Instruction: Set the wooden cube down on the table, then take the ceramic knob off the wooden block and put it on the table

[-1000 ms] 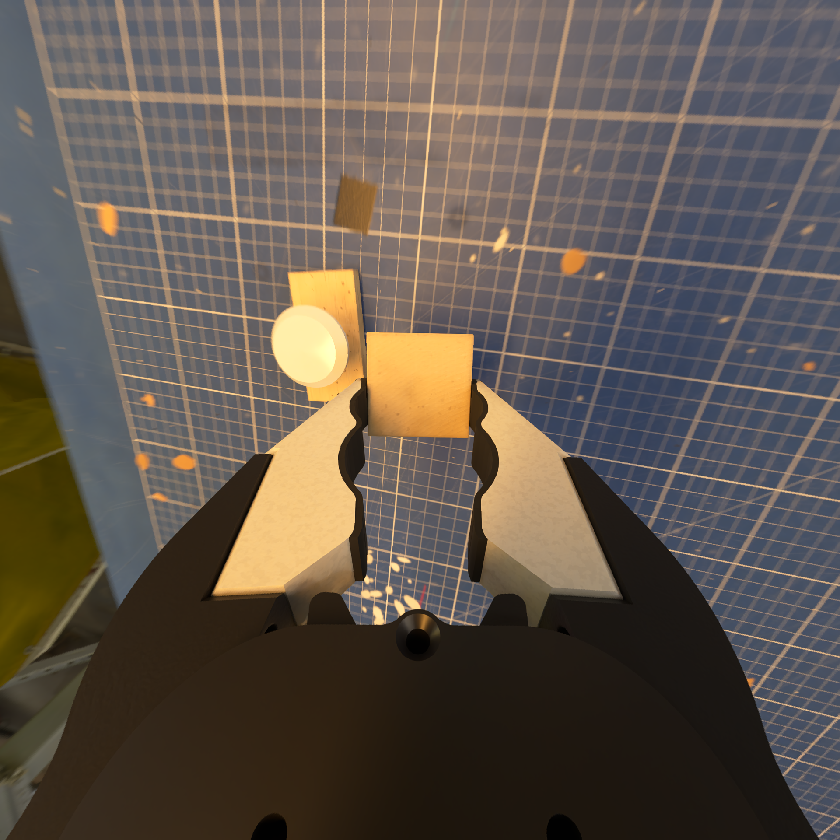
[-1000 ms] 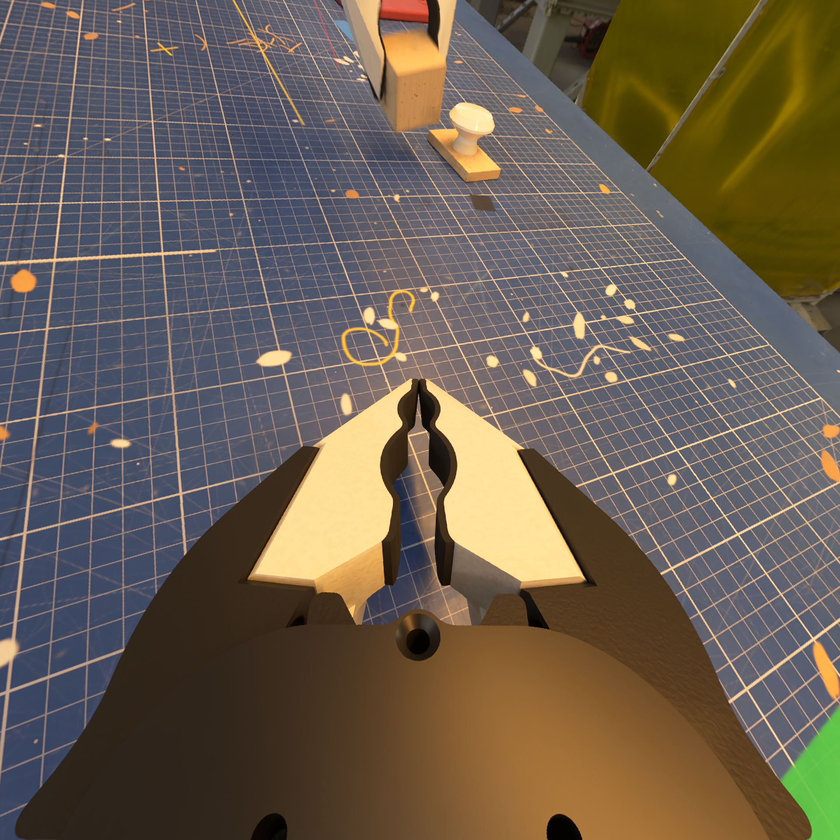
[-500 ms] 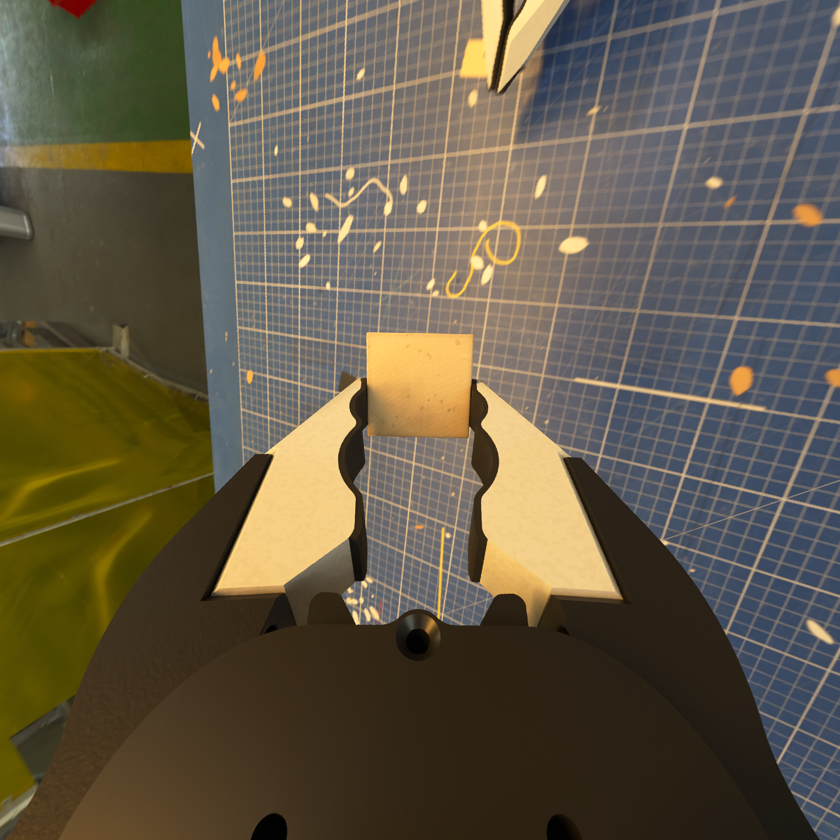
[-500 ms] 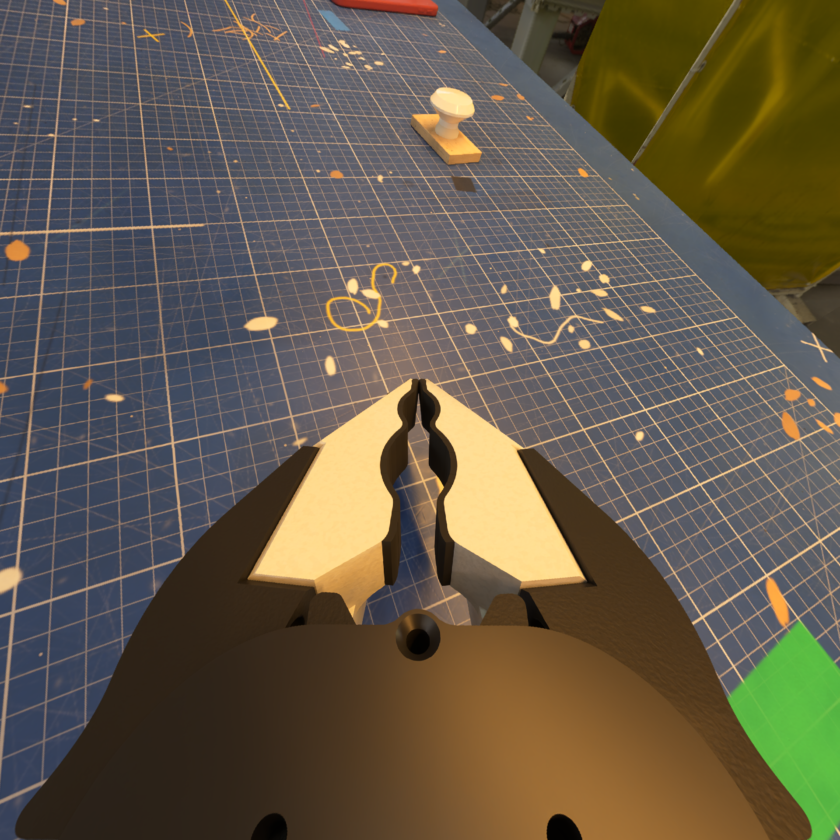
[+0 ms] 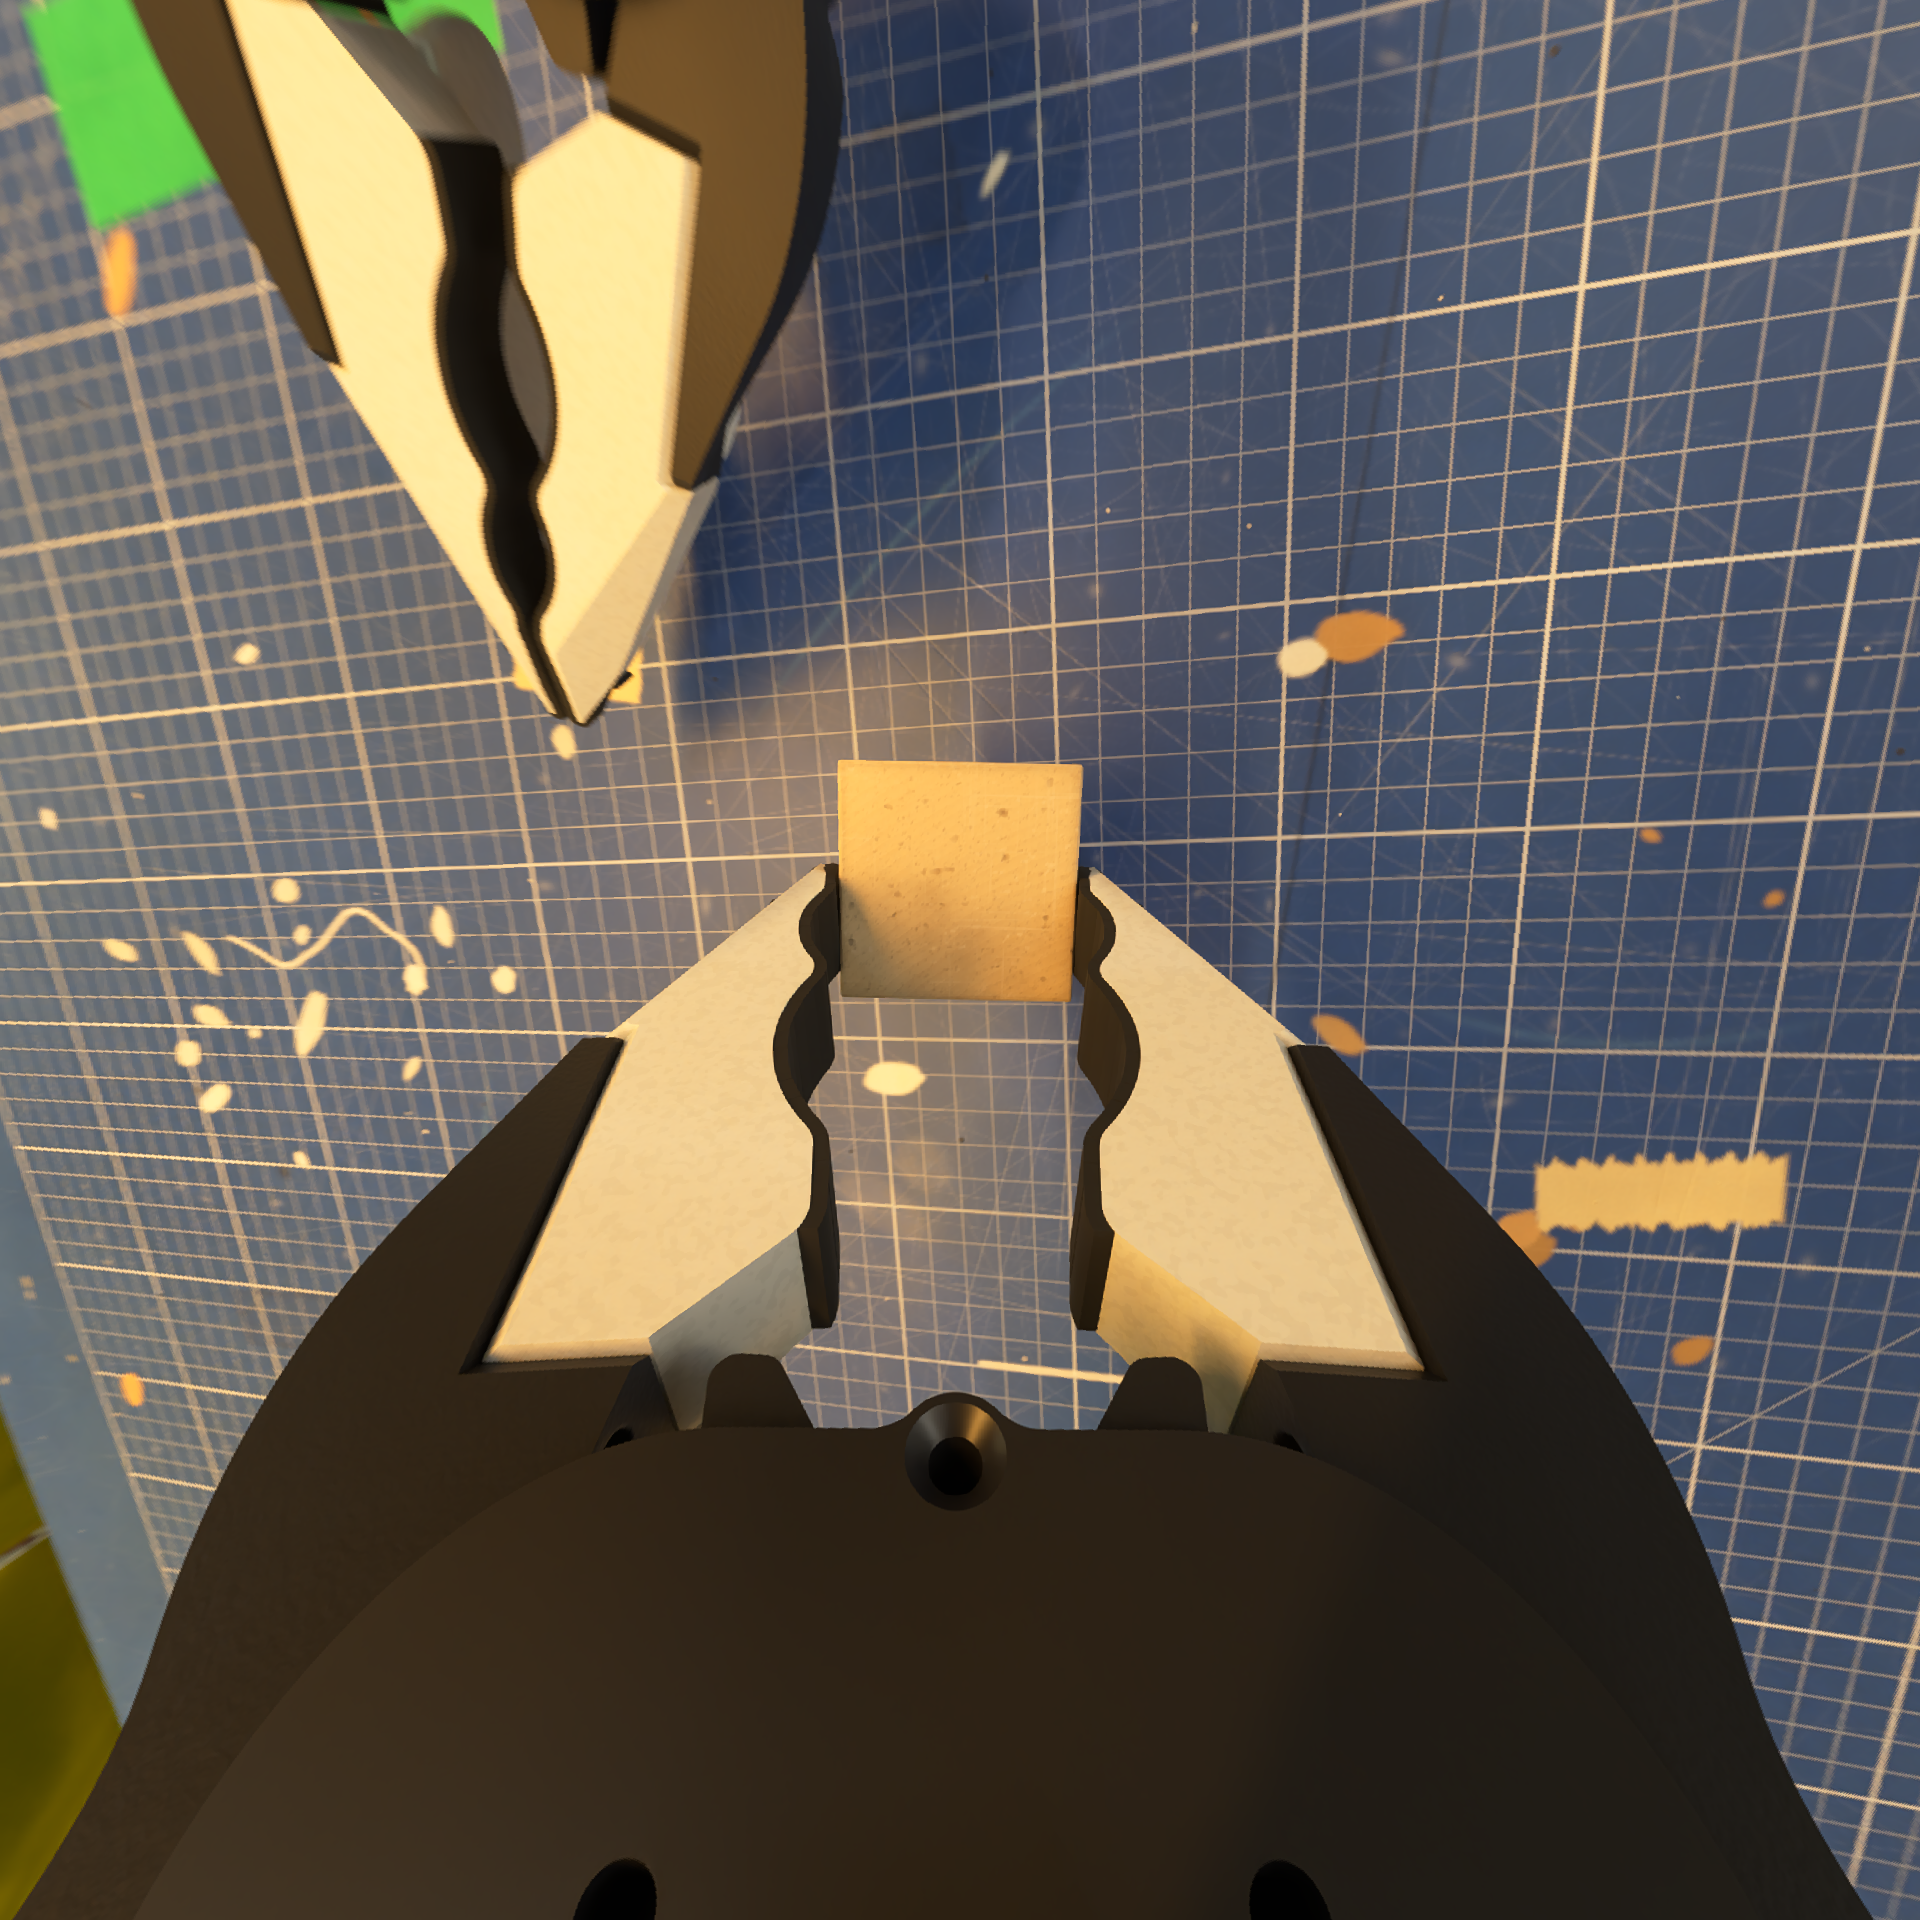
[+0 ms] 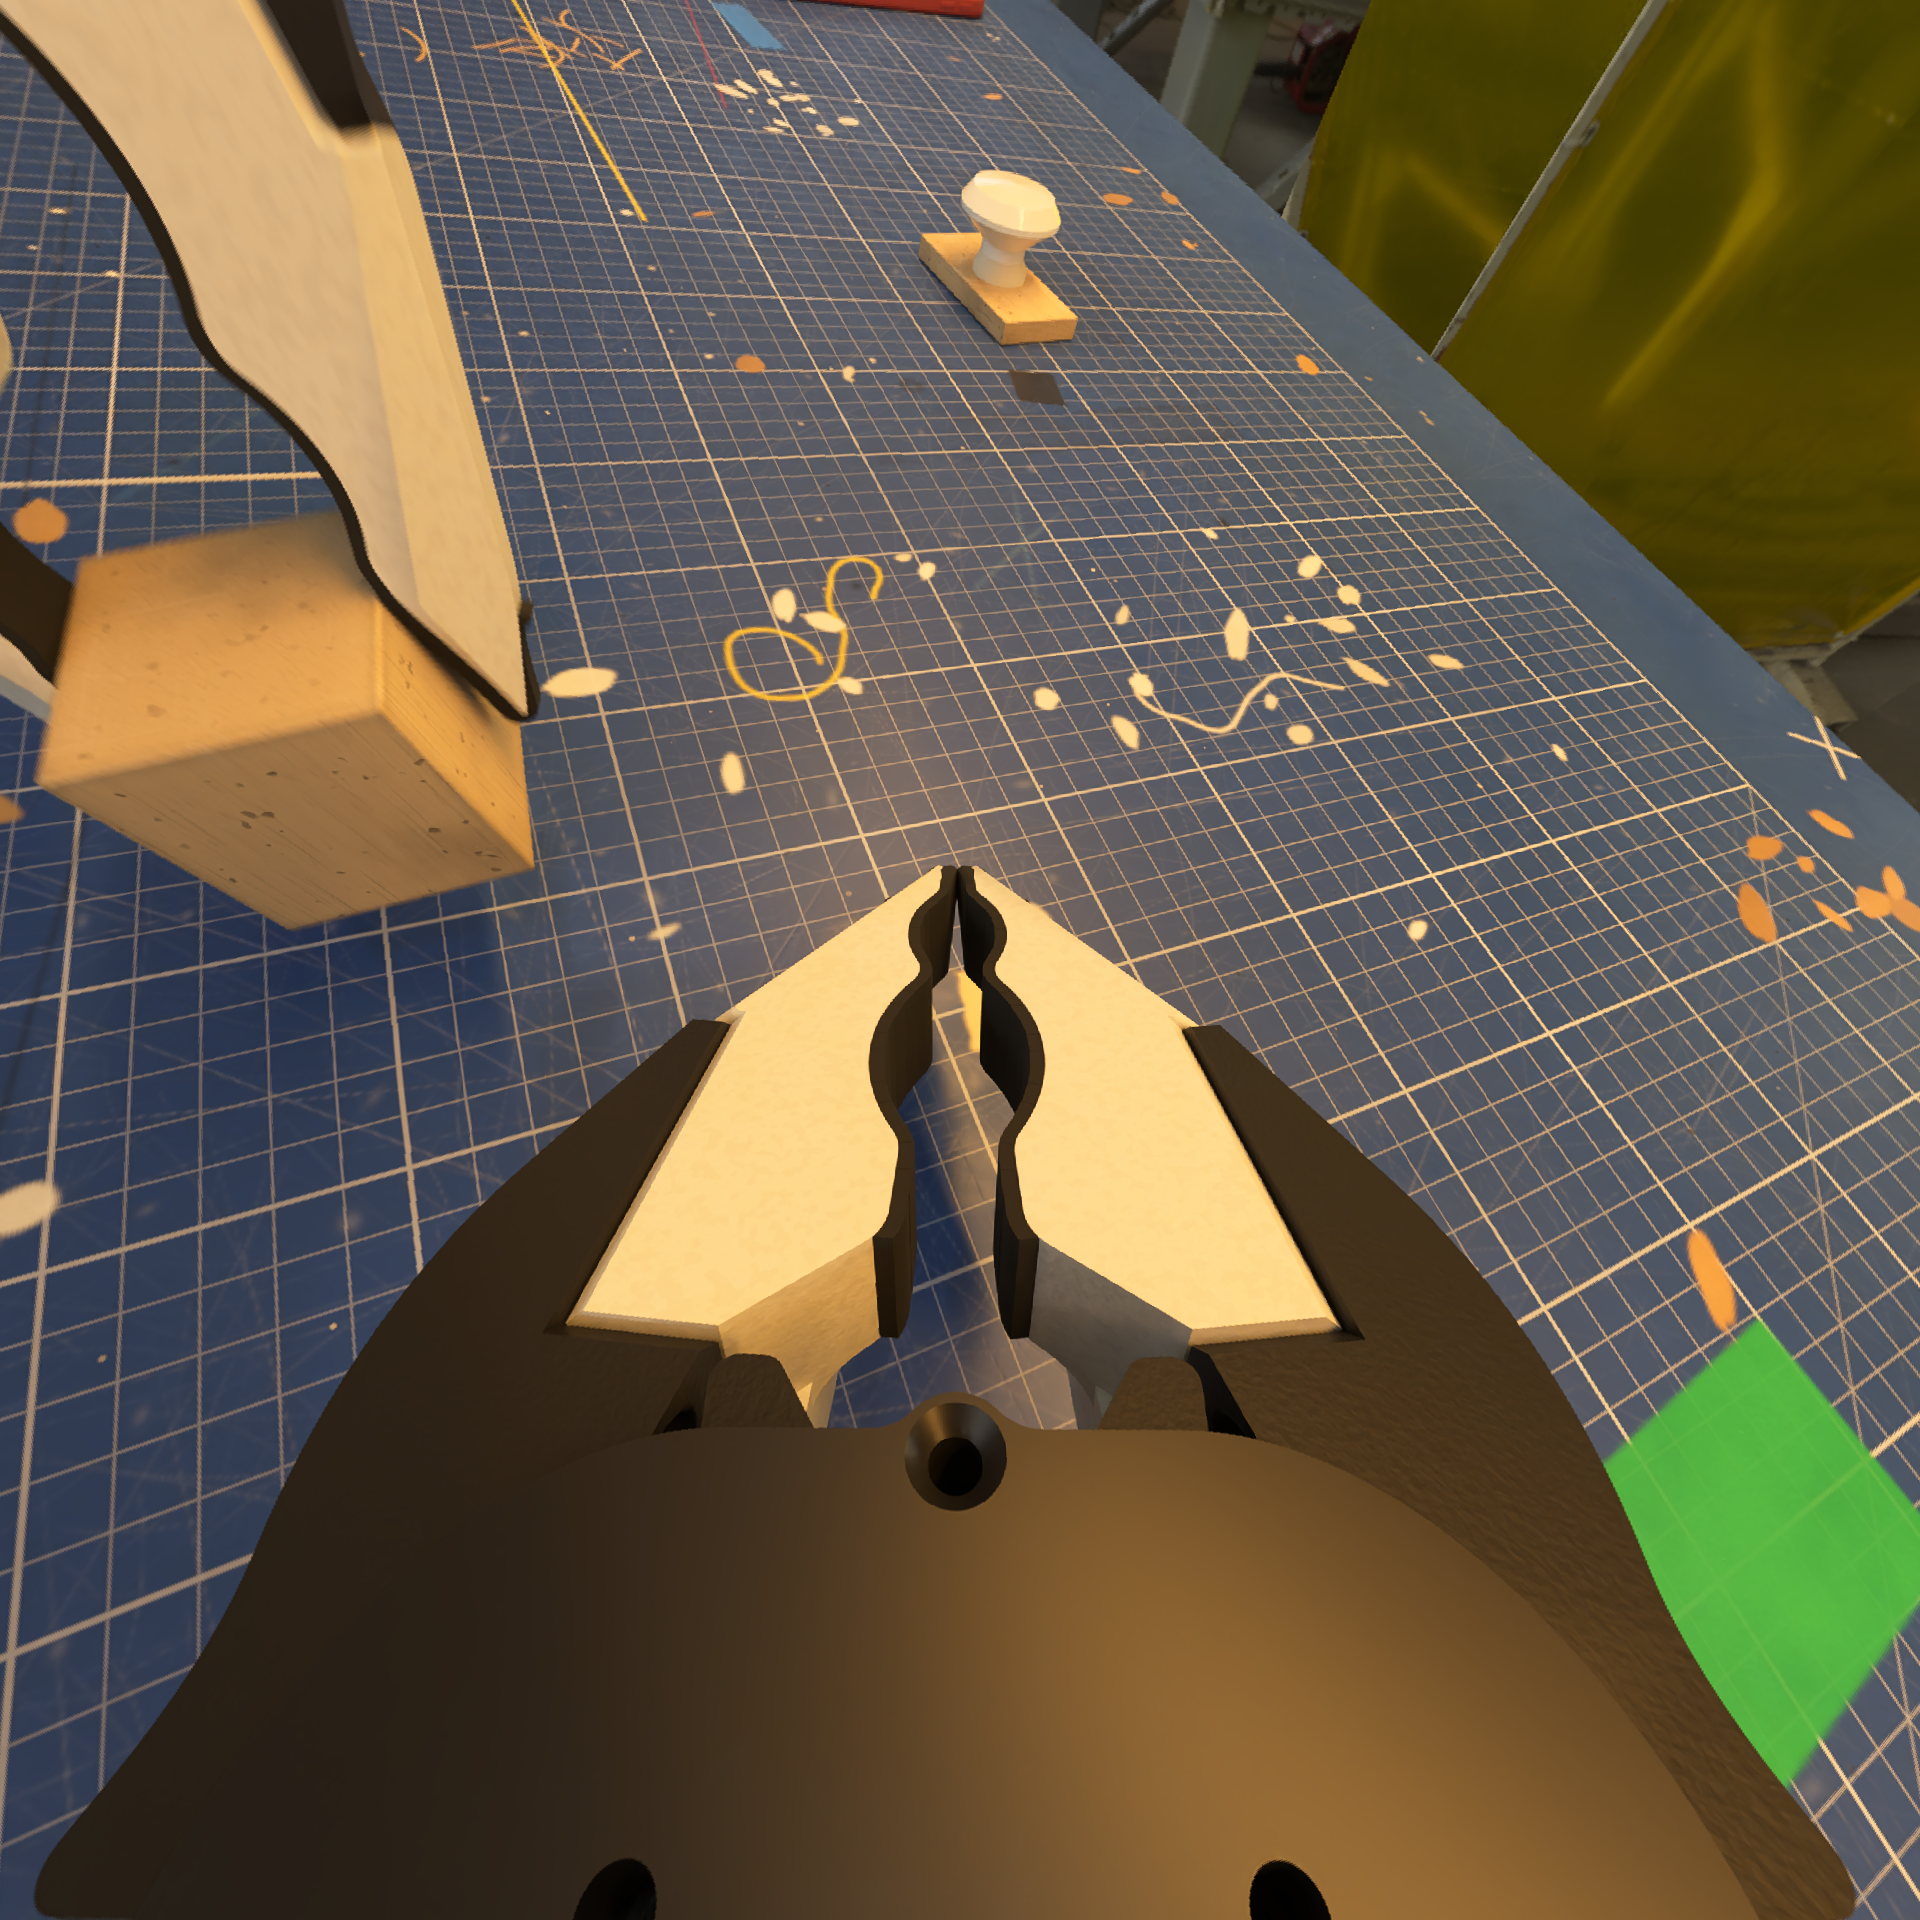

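My left gripper (image 5: 956, 904) is shut on the wooden cube (image 5: 958, 881) and holds it above the blue grid mat. In the right wrist view the cube (image 6: 281, 727) hangs at the left, close over the mat, between the left gripper's fingers (image 6: 343, 343). My right gripper (image 6: 954, 873) is shut and empty, just above the mat; it also shows in the left wrist view (image 5: 571, 696) at the upper left. The white ceramic knob (image 6: 1008, 223) stands upright on the flat wooden block (image 6: 1013, 307) far ahead of the right gripper, near the table's right edge.
The blue cutting mat (image 6: 1143, 499) covers the table, with paint splatters. A green patch (image 6: 1766, 1538) lies at the near right. A yellow screen (image 6: 1662, 312) stands beyond the table's right edge. A pale tape strip (image 5: 1662, 1193) lies right of the left gripper.
The left gripper has carried the cube away from the knob and block, across the mat, to close beside the right gripper and lower. The right gripper has stayed shut and barely shifted.
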You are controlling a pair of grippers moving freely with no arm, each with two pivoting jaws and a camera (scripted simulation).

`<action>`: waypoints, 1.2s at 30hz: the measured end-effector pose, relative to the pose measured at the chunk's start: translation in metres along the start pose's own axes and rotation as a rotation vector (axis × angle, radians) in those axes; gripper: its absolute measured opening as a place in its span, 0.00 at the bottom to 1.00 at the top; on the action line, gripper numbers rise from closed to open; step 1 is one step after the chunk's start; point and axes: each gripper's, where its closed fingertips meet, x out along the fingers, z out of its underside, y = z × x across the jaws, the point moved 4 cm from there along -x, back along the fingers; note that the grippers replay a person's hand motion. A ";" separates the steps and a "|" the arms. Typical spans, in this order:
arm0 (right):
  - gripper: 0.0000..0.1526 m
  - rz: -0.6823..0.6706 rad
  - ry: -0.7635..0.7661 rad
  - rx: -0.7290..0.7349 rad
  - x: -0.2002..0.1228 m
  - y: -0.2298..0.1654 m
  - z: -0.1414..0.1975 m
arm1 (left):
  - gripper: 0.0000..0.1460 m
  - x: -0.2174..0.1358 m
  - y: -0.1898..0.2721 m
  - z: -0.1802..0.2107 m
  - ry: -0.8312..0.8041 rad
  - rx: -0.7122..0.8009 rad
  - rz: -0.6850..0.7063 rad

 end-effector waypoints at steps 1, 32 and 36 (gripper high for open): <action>0.00 0.000 0.000 -0.001 -0.001 0.000 0.001 | 0.30 0.005 0.001 0.000 -0.015 -0.013 0.015; 0.00 -0.010 -0.005 -0.002 -0.004 0.001 0.003 | 0.39 -0.127 -0.148 0.174 0.075 -0.238 -0.419; 0.00 -0.014 -0.008 0.000 -0.004 0.001 0.004 | 0.37 -0.123 -0.173 0.215 0.063 -0.255 -0.369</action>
